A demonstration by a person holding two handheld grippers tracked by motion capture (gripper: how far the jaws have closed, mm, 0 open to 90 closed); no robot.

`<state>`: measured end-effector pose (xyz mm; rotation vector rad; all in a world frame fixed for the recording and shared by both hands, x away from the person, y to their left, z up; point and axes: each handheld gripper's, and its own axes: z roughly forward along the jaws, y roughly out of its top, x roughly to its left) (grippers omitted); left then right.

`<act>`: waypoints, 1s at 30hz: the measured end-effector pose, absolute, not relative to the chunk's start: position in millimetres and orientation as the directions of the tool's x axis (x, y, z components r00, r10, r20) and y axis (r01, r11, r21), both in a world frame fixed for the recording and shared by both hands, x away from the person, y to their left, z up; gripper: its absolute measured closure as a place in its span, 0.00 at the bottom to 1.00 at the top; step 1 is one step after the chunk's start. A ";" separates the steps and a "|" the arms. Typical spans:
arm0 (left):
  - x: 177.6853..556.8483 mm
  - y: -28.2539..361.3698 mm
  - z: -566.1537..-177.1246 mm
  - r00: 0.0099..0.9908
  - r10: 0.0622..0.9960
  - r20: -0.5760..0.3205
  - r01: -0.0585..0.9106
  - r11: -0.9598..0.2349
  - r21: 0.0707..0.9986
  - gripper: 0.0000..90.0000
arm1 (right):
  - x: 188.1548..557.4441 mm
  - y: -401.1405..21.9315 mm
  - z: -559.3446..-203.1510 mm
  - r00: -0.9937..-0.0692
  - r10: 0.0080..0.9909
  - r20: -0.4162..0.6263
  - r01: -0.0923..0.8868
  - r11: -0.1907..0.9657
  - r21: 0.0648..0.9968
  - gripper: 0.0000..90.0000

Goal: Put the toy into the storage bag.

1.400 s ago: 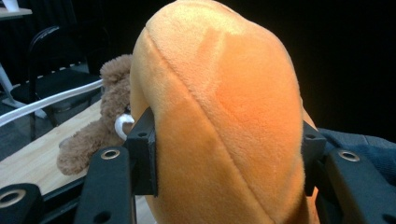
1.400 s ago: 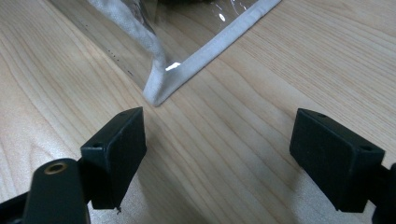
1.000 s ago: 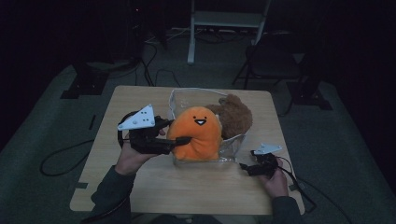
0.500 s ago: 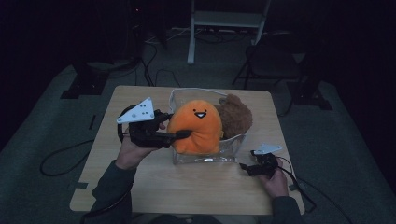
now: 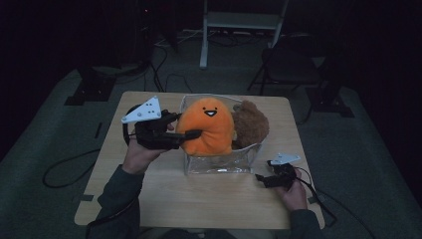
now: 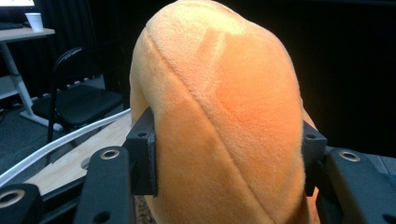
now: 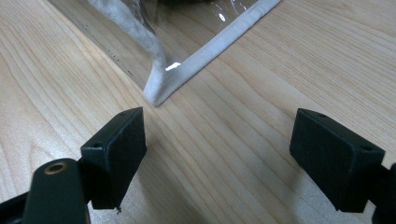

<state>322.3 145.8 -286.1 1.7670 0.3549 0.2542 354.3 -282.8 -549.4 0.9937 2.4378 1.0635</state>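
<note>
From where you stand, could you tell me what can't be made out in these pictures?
- Lower part of the orange plush: high view, hidden in the clear bin.
- Brown plush: high view, partly behind the orange one, too dim for detail.
- Plush's face: left gripper view, turned away from the left tool.

A dim room surrounds the pale wooden tabletop [image 5: 164, 199]. Grey floor [image 5: 45, 129] with cables; a black chair [image 5: 288, 69] stands beyond the claws.

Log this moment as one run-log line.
left gripper: shut on round orange plush toy | toy: over clear plastic bin | right gripper: open, near bin corner | brown plush toy: in bin
</note>
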 end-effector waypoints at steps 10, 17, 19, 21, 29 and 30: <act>328.0 146.8 -284.4 0.925 0.379 -0.022 0.100 -0.187 0.977 0.48 | 354.3 -282.7 -549.4 -0.715 0.699 0.001 0.476 0.486 0.733 0.20; 332.4 145.5 -282.9 0.922 0.387 -0.022 0.101 -0.183 0.978 0.48 | 354.3 -282.8 -549.4 -0.715 0.699 0.001 0.476 0.486 0.733 0.20; 333.4 145.0 -282.7 0.921 0.389 -0.024 0.101 -0.180 0.978 0.48 | 354.3 -282.8 -549.4 -0.715 0.699 0.001 0.476 0.486 0.733 0.20; 334.4 144.9 -282.5 0.920 0.390 -0.024 0.101 -0.177 0.979 0.48 | 354.3 -282.8 -549.4 -0.715 0.699 0.001 0.476 0.486 0.733 0.20; 340.0 144.8 -282.0 0.914 0.405 -0.024 0.103 -0.174 0.979 0.48 | 354.3 -282.8 -549.4 -0.715 0.699 0.001 0.476 0.486 0.733 0.20; 340.0 144.8 -282.0 0.914 0.405 -0.024 0.103 -0.174 0.979 0.48 | 354.3 -282.7 -549.4 -0.715 0.699 0.001 0.477 0.486 0.733 0.20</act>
